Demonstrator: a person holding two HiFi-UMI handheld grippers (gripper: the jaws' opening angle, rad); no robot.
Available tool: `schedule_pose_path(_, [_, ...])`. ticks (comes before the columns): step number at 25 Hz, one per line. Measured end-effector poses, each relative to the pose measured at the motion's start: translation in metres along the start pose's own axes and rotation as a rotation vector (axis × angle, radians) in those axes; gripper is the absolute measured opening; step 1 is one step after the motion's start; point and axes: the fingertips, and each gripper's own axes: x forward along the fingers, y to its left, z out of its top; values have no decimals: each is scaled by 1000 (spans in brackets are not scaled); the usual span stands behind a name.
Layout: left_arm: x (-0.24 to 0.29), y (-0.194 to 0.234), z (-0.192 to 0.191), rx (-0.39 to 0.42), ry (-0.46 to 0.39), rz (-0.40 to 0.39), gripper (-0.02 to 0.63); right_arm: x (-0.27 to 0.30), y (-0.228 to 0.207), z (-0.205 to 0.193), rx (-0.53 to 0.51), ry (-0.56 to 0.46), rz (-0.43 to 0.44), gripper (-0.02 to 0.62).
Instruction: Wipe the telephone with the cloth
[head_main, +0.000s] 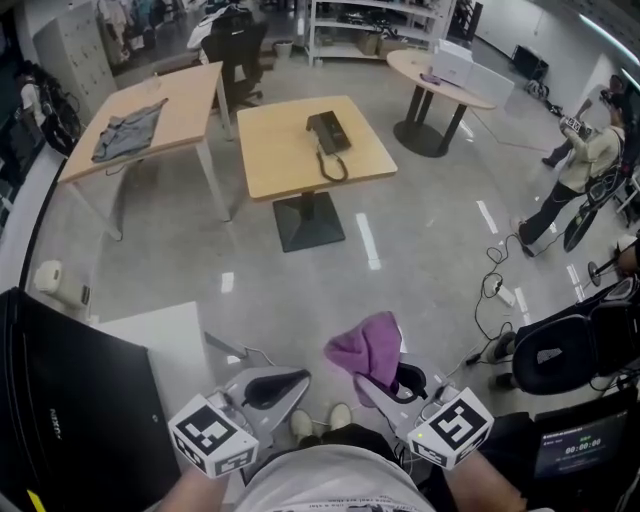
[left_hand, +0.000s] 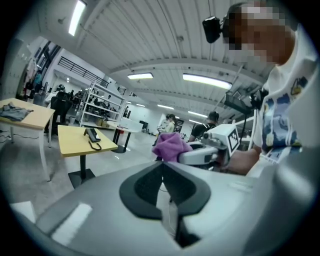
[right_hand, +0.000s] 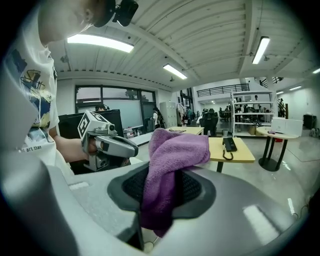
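Note:
A black telephone (head_main: 328, 133) with a coiled cord lies on a square yellow table (head_main: 290, 165) far ahead across the floor; it also shows small in the left gripper view (left_hand: 91, 134) and the right gripper view (right_hand: 229, 144). My right gripper (head_main: 383, 378) is shut on a purple cloth (head_main: 367, 345), which bunches above the jaws (right_hand: 172, 155). My left gripper (head_main: 290, 383) is shut with nothing between its jaws (left_hand: 162, 172). Both grippers are held close to the person's body, side by side, far from the telephone.
A longer yellow table (head_main: 170, 115) with a grey garment (head_main: 128, 133) stands at the left. A round table (head_main: 440, 80) is at the back right. A black monitor (head_main: 70, 400) sits at the near left. Cables (head_main: 500, 290) and a black chair (head_main: 565, 350) lie at the right. A person (head_main: 580, 170) stands far right.

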Motion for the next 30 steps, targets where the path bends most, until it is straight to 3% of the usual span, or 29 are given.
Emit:
schedule_pose_path(10, [-12,13,-7,-25,-18,13,3,15,10,-2,-2,26,13,117])
schedule_pose_path(17, [-5,26,-5,-42,-20,19,5,21,-6,0,7,35,12,117])
schedule_pose_path(24, [37,67,19,-49,-21,51,5,45,-70,15,-3,12,36,117])
schedule_pose_path(30, [88,120,61,-63,-54,84,5,69,-145,36,-9,-8,61,117])
